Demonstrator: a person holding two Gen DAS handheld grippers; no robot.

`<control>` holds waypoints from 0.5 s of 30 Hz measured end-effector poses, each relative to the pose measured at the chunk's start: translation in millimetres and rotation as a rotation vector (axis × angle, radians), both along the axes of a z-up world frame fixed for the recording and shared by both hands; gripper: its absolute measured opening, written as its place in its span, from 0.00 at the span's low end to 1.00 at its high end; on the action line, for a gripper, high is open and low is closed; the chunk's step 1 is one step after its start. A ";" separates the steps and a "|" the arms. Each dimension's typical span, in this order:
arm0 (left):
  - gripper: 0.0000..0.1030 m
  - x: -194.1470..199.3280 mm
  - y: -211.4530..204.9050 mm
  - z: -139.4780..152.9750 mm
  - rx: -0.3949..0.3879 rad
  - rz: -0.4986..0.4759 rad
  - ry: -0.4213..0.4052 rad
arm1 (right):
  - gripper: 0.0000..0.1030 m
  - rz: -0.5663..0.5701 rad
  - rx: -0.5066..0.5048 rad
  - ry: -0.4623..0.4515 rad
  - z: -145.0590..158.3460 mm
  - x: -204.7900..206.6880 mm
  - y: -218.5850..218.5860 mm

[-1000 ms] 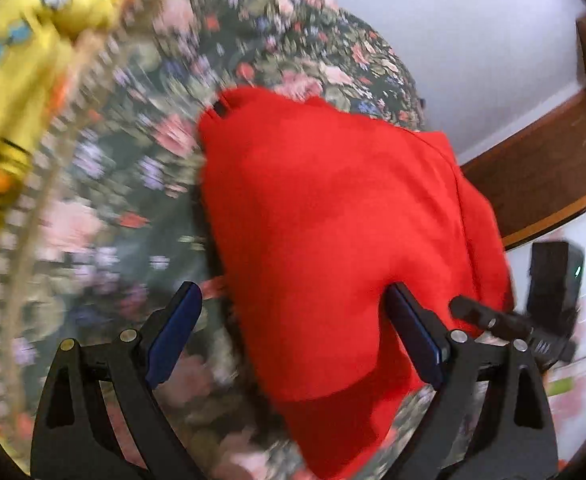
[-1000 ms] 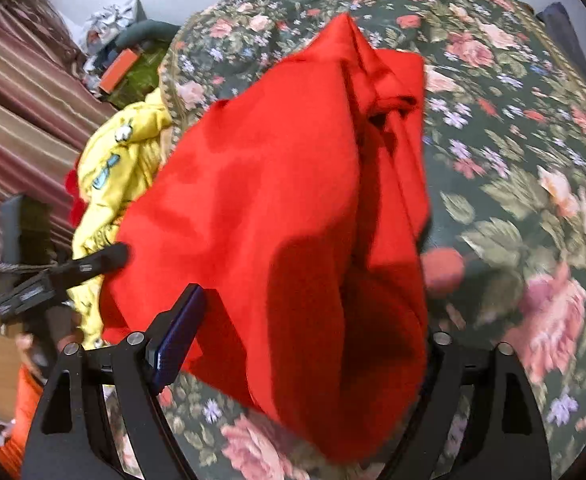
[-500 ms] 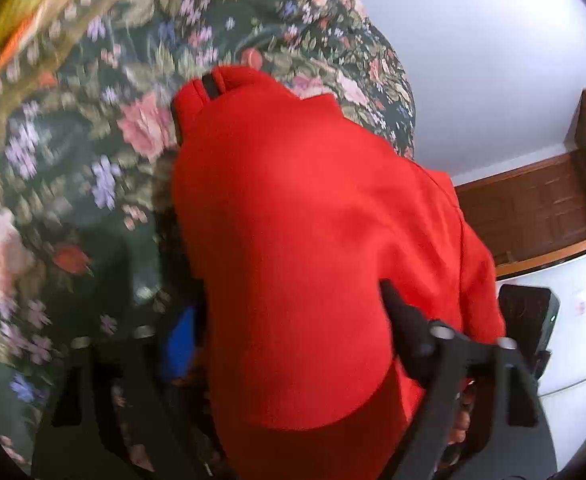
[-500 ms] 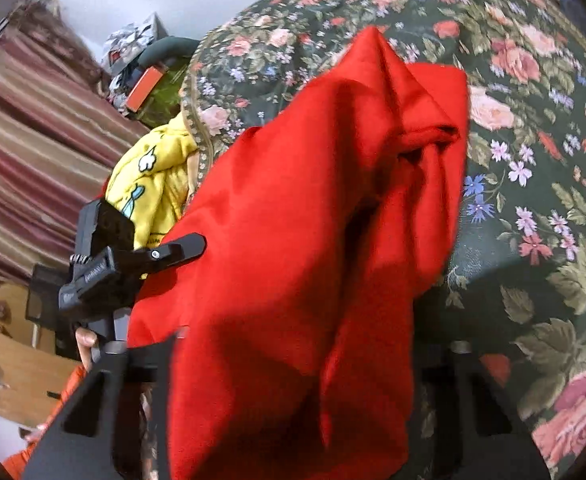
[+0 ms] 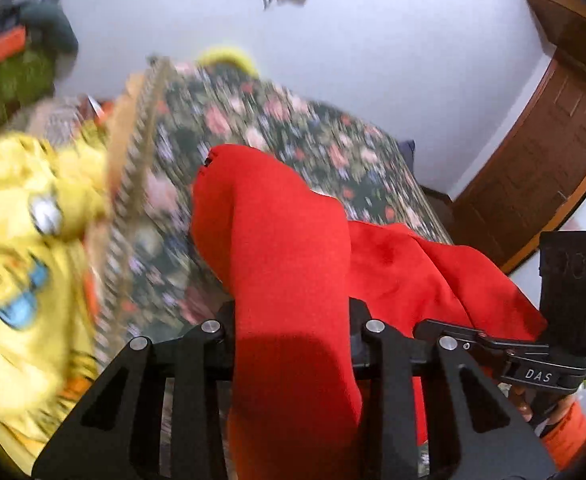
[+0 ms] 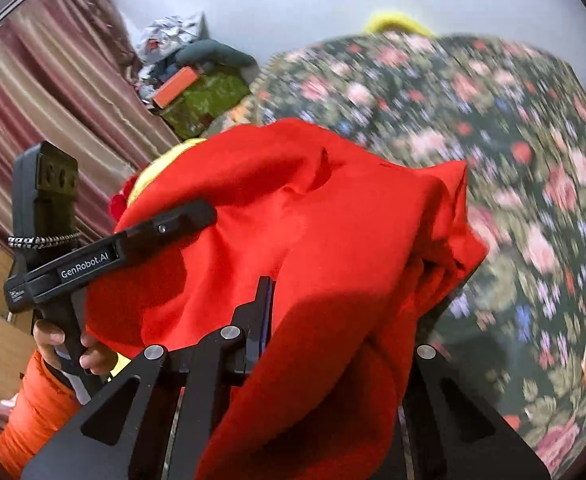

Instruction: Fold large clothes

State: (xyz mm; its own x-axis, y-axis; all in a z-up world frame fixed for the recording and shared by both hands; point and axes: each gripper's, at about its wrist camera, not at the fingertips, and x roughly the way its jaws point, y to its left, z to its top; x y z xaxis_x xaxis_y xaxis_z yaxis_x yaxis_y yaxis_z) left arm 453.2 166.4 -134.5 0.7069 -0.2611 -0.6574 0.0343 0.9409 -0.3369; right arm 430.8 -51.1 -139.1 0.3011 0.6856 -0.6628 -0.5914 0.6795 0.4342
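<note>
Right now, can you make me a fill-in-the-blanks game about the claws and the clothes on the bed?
1. Both claws are closing on a garment whose colour is ____.
2. The bedspread under it is dark green with a ____ pattern.
3. The garment at the left edge of the left claw's view is ____.
4. The sleeve by the right claw is ____.

Missing words: red; floral; yellow; orange

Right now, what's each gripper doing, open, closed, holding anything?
Left gripper: jaws closing on a bunched fold of the red garment.
Right gripper: jaws closing on the same red garment, cloth draped over them.
</note>
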 end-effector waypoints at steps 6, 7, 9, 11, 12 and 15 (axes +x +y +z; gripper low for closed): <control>0.32 -4.4 41.1 -15.5 0.066 0.075 0.003 | 0.14 0.012 -0.026 0.015 -19.7 14.9 52.7; 0.32 -0.8 45.7 -25.7 0.070 0.085 0.024 | 0.14 0.013 -0.042 0.028 -29.0 16.0 59.3; 0.32 2.8 59.0 -56.4 0.062 0.100 0.091 | 0.14 0.023 -0.080 0.070 -53.8 19.7 71.6; 0.32 6.3 68.5 -90.1 0.038 0.107 0.169 | 0.14 0.031 -0.123 0.120 -76.7 22.6 78.5; 0.32 5.9 73.5 -110.0 0.034 0.115 0.220 | 0.14 0.043 -0.151 0.146 -91.4 22.6 80.6; 0.42 -7.3 80.4 -141.2 0.035 0.105 0.263 | 0.14 0.070 -0.213 0.174 -111.0 18.7 77.3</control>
State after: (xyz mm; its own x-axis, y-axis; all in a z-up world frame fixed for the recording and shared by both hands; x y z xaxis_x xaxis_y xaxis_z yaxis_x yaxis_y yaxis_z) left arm 445.9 246.8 -275.7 0.5328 -0.1689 -0.8292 -0.1486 0.9460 -0.2881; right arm 449.5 26.2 -250.2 0.1273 0.5404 -0.8317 -0.5692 0.7265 0.3849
